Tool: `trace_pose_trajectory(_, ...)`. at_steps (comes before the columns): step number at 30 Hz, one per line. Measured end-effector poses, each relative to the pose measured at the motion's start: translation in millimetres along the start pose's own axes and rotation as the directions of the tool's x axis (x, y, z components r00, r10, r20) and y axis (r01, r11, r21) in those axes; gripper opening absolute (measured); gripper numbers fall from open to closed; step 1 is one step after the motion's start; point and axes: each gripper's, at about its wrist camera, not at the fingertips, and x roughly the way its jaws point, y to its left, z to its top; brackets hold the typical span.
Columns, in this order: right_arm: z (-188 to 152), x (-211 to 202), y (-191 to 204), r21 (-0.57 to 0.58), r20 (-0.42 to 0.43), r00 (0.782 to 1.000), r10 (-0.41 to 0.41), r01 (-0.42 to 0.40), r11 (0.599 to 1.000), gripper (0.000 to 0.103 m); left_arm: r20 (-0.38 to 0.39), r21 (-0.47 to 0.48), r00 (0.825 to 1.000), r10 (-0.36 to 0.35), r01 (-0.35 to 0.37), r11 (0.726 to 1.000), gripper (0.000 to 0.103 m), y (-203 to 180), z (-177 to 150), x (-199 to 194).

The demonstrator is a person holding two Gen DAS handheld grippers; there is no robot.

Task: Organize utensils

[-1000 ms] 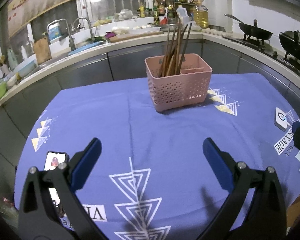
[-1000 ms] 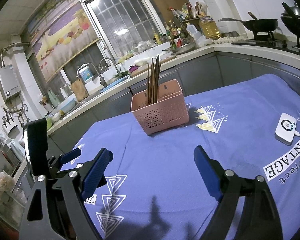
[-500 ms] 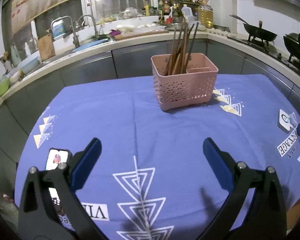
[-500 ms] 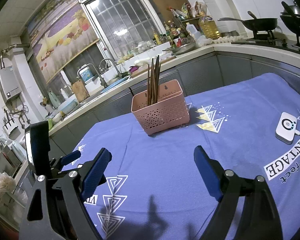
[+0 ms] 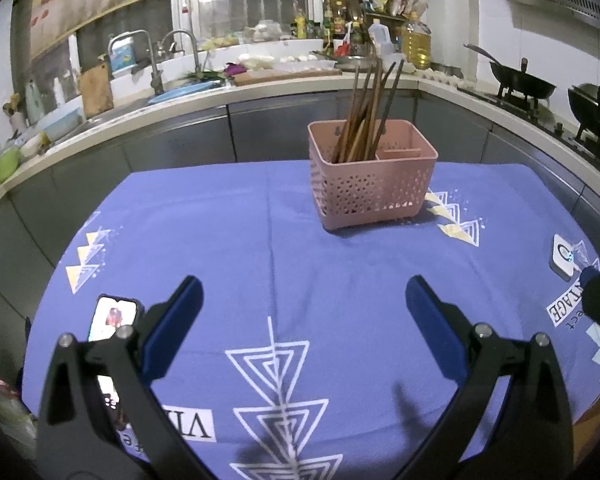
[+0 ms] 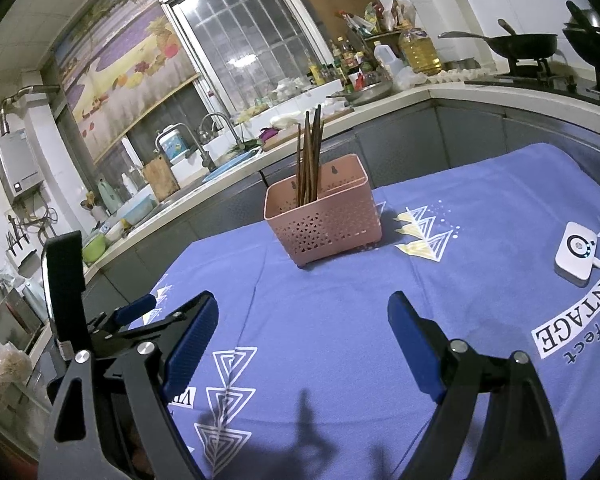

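The pink utensil basket [image 5: 372, 184] holding chopsticks [image 5: 366, 116] stands far ahead of the left gripper [image 5: 304, 308] and right gripper [image 6: 302, 328], both spread wide and empty.

The right gripper [image 6: 302, 322] hangs above a blue patterned tablecloth [image 6: 340, 320], its blue-padded jaws spread wide with nothing between them. Well ahead stands a pink perforated basket [image 6: 324, 220] on the cloth, a bundle of brown chopsticks [image 6: 309, 160] upright in its left compartment. A white square device [image 6: 576, 254] with a cable lies near the cloth's right edge. At the left, the left gripper [image 6: 140, 312] shows partly, with a dark upright phone [image 6: 64, 284] mounted on it
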Motion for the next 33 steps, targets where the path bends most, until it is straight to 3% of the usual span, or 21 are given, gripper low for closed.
trace_pose_trajectory(21, -3.7, 1.3, 5.6, 0.009, -0.010, 1.000, 0.003, -0.003, 1.000, 0.086, 0.014, -0.028, 1.000, -0.020, 0.020, 0.999, 0.097, -1.5, -0.7, -7.1)
trace_pose_trajectory(33, -5.3, 1.8, 7.9, 0.007, -0.011, 1.000, 0.004, -0.004, 1.000, 0.086, 0.031, -0.013, 1.000, 0.007, -0.006, 1.000, 0.097, -4.4, -0.4, -10.9)
